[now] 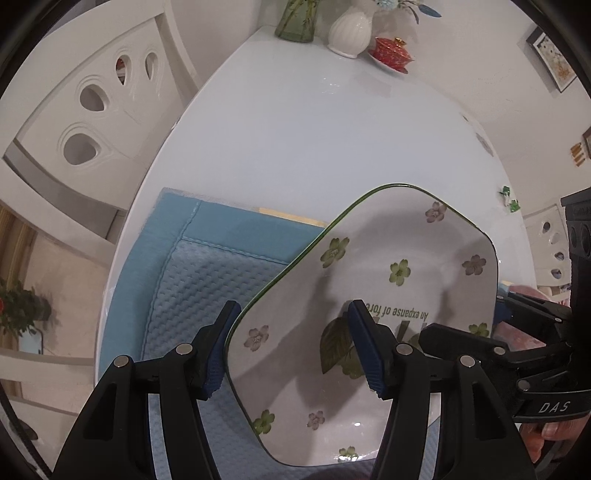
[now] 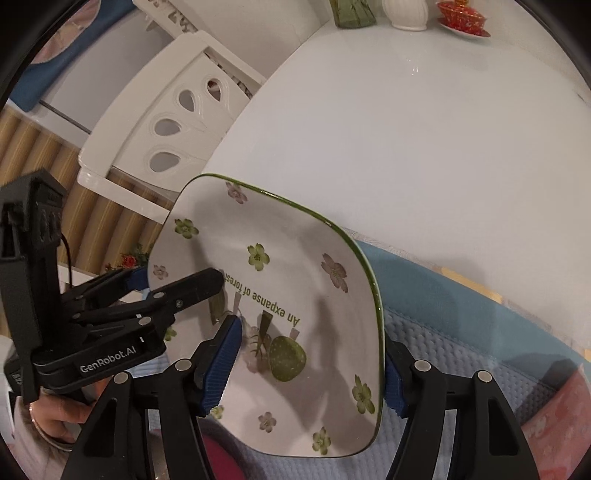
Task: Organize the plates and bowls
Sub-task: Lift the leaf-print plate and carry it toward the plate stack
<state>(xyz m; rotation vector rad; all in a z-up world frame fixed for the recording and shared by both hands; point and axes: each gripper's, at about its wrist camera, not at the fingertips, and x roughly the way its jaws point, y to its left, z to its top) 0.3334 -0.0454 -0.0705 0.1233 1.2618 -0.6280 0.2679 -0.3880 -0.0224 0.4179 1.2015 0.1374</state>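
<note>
A square white plate (image 1: 388, 258) with a green rim, flower prints and green lettering hangs tilted above a blue mat. My left gripper (image 1: 293, 350) is shut on its left rim, one blue pad (image 1: 364, 343) on the inner face and the other outside the edge. In the right wrist view the same plate (image 2: 288, 251) fills the middle. My right gripper (image 2: 306, 373) is shut on its right rim, with one finger inside and the other behind the edge. Each gripper shows in the other's view, clamped over the opposite side of the plate.
The blue quilted mat (image 1: 192, 266) lies on a glossy white table (image 1: 314, 129). At the table's far end stand a green glass vase (image 1: 295, 22), a white vase (image 1: 349, 31) and a red lidded cup (image 1: 393, 55). A white chair (image 1: 92, 110) stands left.
</note>
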